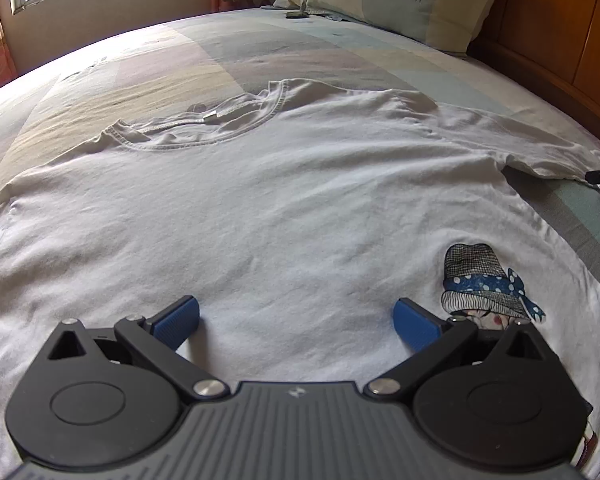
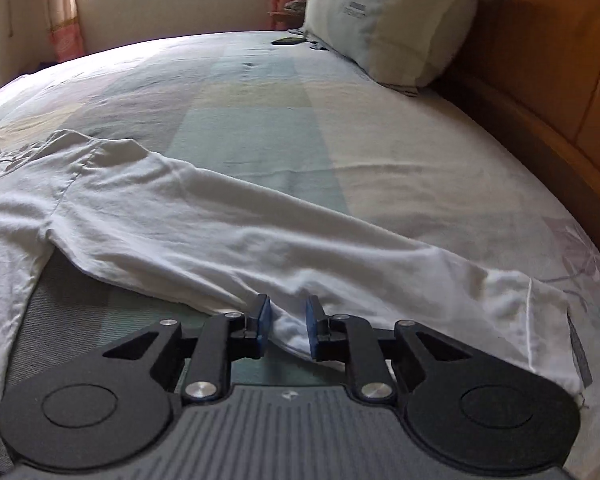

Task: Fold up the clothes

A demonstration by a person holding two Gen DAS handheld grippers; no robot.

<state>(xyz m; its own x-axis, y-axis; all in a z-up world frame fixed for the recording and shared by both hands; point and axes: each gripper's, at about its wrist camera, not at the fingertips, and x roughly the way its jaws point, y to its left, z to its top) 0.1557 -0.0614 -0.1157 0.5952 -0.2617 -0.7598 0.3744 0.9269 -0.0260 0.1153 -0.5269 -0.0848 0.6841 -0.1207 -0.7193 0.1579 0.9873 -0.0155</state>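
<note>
Sunlit from a far window, a wide bed with a pastel patchwork sheet (image 2: 260, 120) carries a white long-sleeved cotton shirt (image 1: 260, 200) spread flat. Directly ahead of and beneath the left gripper (image 1: 296, 322), whose blue pads stand spread wide, lies the shirt's body. The right gripper (image 2: 287, 326) holds its pads narrowly parted, the sleeve's lower edge lying loose between them.

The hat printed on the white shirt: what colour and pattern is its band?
Blue with white polka dots, on the hat print; clearest in the left wrist view.
</note>
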